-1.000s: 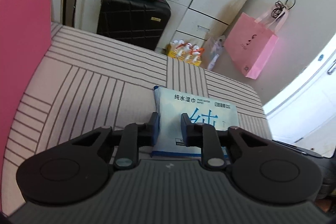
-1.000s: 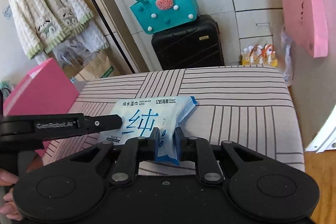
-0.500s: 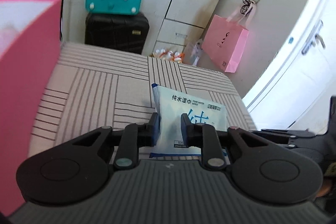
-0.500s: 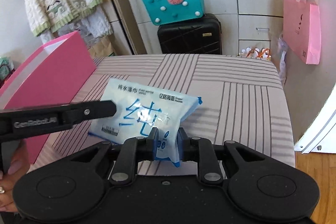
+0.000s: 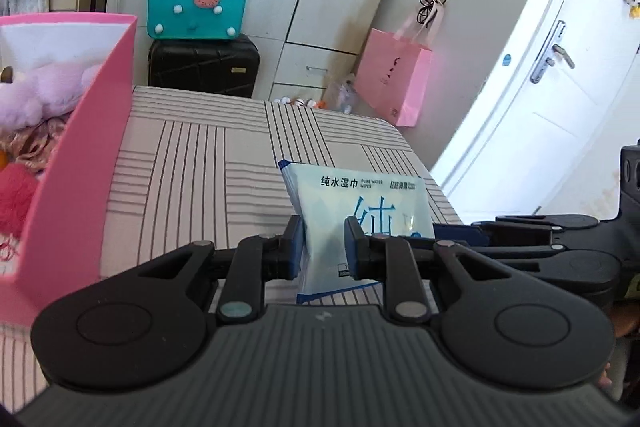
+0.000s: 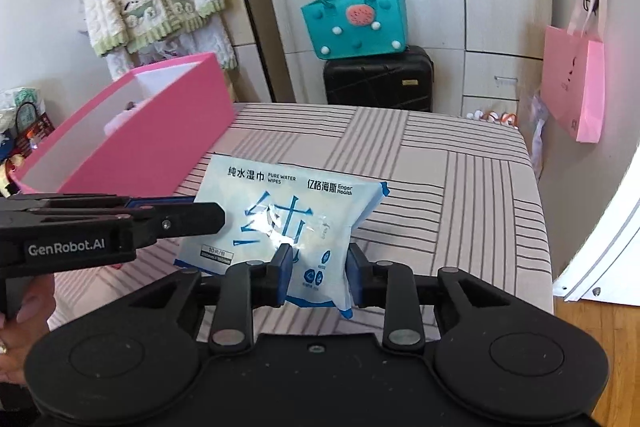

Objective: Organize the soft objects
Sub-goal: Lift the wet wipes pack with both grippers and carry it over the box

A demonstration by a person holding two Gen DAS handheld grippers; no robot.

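Starting at the bed's [image 5: 200, 155] left edge, we find the pink box [image 5: 100, 147] standing open. A lilac plush toy [image 5: 36, 87] and a red fluffy thing [image 5: 14, 195] lie inside, so part of the sorting looks done. Beyond those two we cannot make out what the box holds.

Moving right, our left hand-held gripper [image 5: 322, 247] is clamped on the near edge of the wipes pack [image 5: 360, 199], its jaws drawn tight into the soft wrapper. The pack hangs just right of the box and over the near part of the bed. It tilts up toward us and seems to be clear of the striped cover.

Further right, our right hand-held gripper [image 6: 320, 273] has the pack's other near corner between its jaws. Those jaws have just been opening. The pack fills the gap and, as far as we can see, both pads lie against its sides, so we judge this grip to be loosening rather than gone.

The rest of the bed, out to its right edge and far corners, shows no other soft thing waiting. We judge this pack to be the last item in sight. What remains is to carry it left over the box wall and let it down among the toys.
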